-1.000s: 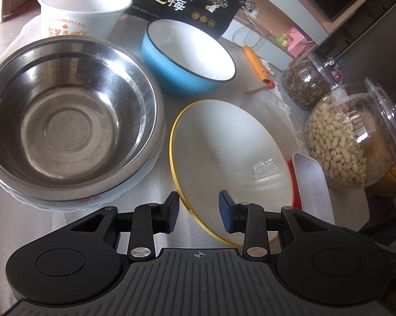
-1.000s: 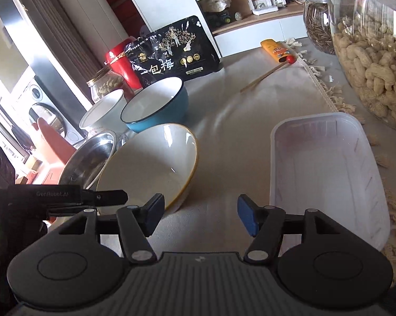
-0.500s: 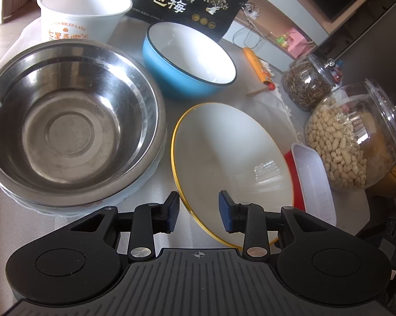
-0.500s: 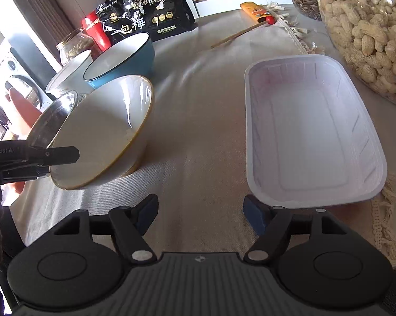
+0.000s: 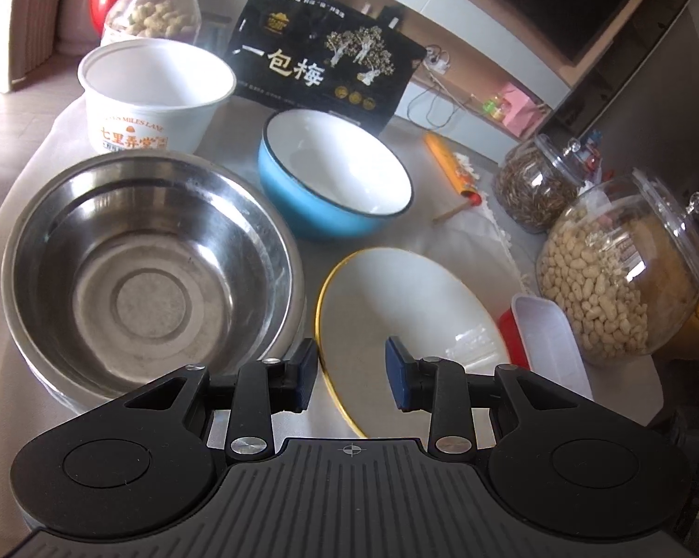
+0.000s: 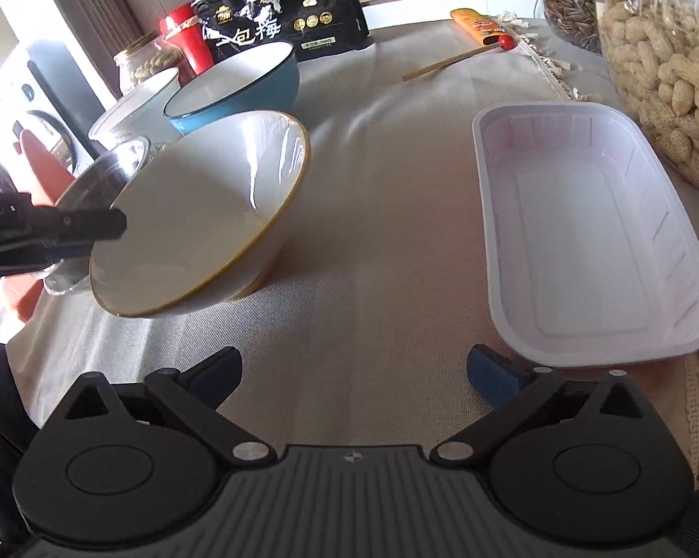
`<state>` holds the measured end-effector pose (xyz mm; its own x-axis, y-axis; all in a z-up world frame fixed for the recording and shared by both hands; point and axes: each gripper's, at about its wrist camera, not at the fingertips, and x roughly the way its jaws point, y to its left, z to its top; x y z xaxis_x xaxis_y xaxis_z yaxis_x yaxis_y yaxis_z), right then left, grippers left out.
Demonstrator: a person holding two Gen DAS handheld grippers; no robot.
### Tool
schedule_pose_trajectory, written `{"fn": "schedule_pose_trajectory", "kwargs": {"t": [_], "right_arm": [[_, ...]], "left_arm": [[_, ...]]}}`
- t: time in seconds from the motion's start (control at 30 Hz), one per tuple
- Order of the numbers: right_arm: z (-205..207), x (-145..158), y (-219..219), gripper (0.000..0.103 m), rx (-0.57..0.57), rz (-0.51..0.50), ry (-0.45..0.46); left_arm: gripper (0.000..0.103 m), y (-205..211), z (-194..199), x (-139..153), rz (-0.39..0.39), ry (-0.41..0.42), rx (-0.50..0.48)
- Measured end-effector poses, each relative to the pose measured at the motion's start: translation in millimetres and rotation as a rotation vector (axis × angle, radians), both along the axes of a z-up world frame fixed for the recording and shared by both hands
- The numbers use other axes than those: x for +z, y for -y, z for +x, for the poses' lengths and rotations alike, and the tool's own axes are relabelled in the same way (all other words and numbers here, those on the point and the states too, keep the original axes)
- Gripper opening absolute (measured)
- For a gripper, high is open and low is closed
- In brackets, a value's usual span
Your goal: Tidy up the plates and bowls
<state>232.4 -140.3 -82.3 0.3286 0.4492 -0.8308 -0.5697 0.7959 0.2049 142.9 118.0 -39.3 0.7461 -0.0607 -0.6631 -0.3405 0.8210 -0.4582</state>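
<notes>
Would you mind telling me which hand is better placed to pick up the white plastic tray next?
Right. The right tongs have just been opening, nothing between them, and the white tray lies just ahead of them. The left tongs are occupied, gripping the tilted yellow-rimmed bowl by its rim.

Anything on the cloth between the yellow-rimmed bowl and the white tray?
No. In the right wrist view, only bare cloth lies between the yellow-rimmed bowl and the white tray.
</notes>
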Motion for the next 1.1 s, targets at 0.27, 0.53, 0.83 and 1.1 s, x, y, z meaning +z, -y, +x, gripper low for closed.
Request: {"fn": "schedule_pose_trajectory", "kwargs": {"t": [0.27,0.53,0.83,1.1], "right_arm": [[-6,40,-16,0.089,0.056,-0.040,0.029],[15,115,-77,0.091,0.080,-0.176,0.230],[115,79,-179,0.066,-0.036,-0.127,0.023],[151,38,-199,0.062,-0.161,-0.123,-0.049]], "left_arm": [[0.035,-36,68,107,0.249,0.182,-0.040],[0.034,-108,119,57,0.163,-0.007,-0.051],[0.035,-115,143,3,0.215,-0.165,-0.027],[0.033,-113,154,-17,0.185,-0.209,-0.065]]}}
